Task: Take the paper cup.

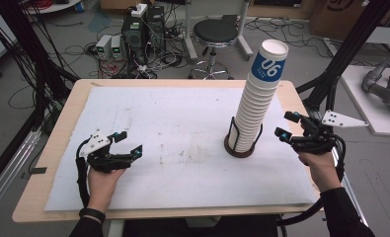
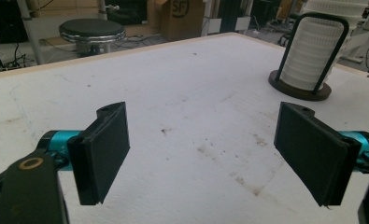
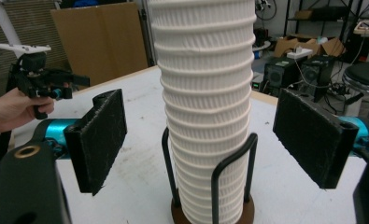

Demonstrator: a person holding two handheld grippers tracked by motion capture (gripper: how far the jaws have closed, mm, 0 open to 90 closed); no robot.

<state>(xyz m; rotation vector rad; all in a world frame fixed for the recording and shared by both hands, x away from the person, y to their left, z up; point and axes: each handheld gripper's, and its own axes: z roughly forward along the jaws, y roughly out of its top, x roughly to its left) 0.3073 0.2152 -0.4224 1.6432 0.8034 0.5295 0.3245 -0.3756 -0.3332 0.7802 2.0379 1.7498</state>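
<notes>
High view: a tall upright stack of paper cups [image 1: 254, 106] stands in a wire holder [image 1: 242, 143] near the desk's [image 1: 49, 163] right edge, just left of the right gripper [image 1: 287, 124], jaws open and empty. Left gripper [image 1: 128, 143] lies well apart.

Left gripper view: jaws wide, empty; the stack [image 2: 317, 51] is far off.

Right gripper view: the vertical stack [image 3: 205, 107] rises between open jaws, untouched.

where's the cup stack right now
In the high view the cup stack stands in its dark holder on the table's right half, just left of the open right gripper.
</notes>
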